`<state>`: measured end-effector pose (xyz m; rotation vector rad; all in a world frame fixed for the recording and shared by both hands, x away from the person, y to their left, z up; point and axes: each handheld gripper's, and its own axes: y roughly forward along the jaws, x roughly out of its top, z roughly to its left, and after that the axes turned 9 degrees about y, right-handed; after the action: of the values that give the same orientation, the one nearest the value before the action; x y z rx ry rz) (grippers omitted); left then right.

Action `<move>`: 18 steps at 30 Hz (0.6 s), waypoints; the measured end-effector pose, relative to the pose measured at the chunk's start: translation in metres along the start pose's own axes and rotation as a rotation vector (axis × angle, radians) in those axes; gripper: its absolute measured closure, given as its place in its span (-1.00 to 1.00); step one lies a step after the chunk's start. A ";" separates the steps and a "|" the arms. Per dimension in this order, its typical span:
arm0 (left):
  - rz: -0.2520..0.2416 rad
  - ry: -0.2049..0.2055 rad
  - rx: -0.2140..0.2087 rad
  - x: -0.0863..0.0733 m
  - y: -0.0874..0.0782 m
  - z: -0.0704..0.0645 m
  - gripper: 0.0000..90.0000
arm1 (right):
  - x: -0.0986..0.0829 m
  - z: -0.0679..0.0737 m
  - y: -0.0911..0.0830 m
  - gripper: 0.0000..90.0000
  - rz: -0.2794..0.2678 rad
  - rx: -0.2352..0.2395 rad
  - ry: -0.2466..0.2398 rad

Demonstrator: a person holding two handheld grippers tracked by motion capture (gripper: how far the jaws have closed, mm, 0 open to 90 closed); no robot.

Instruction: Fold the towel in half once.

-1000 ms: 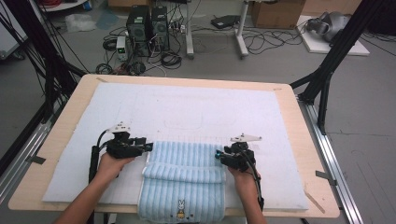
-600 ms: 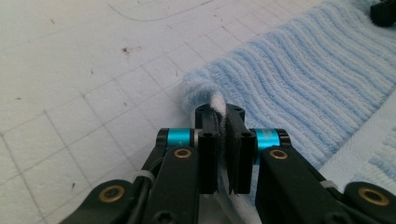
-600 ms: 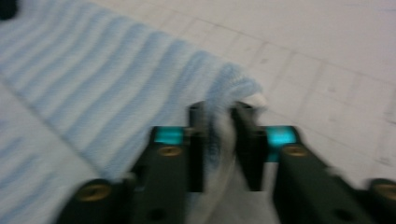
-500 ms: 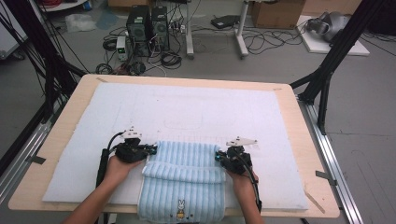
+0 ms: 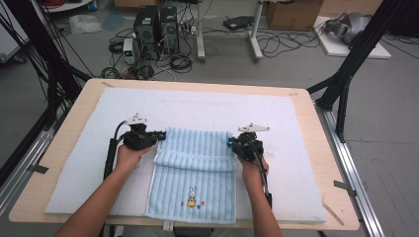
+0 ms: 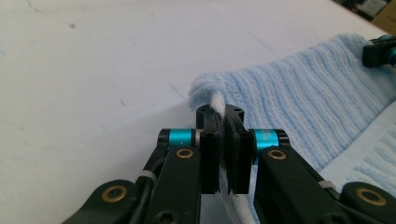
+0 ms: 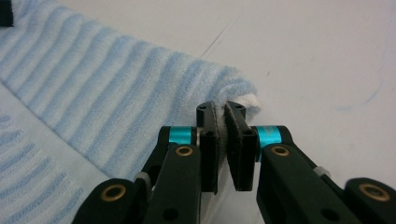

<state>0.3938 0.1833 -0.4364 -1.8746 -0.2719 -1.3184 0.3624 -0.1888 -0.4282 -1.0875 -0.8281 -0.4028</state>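
Observation:
A light blue striped towel (image 5: 193, 175) with a small bunny motif (image 5: 190, 196) lies on the white mat (image 5: 207, 106), its far part doubled over into a fold across the middle. My left gripper (image 5: 158, 135) is shut on the towel's far left corner. In the left gripper view the jaws (image 6: 226, 116) clamp the white-edged corner of the towel (image 6: 299, 98). My right gripper (image 5: 231, 142) pinches the far right corner. In the right gripper view its jaws (image 7: 220, 112) close on the rolled edge of the towel (image 7: 93, 79). Both grippers sit low on the mat.
The mat covers most of a wooden table (image 5: 321, 163). Bare mat lies beyond the towel and on both sides. Black frame posts (image 5: 346, 74) stand at the table's corners. Computer towers (image 5: 155, 24) and cables sit on the floor behind.
Both grippers have moved away from the person, carrying the towel's far edge with them. The folded-over part now reaches farther up the mat.

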 end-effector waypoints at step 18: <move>-0.045 0.002 0.044 0.011 0.022 0.024 0.88 | 0.032 -0.009 0.034 0.86 -0.027 -0.077 0.001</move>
<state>0.4273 0.1833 -0.4407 -1.8398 -0.3414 -1.3331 0.4091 -0.1787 -0.4265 -1.1487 -0.8330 -0.4608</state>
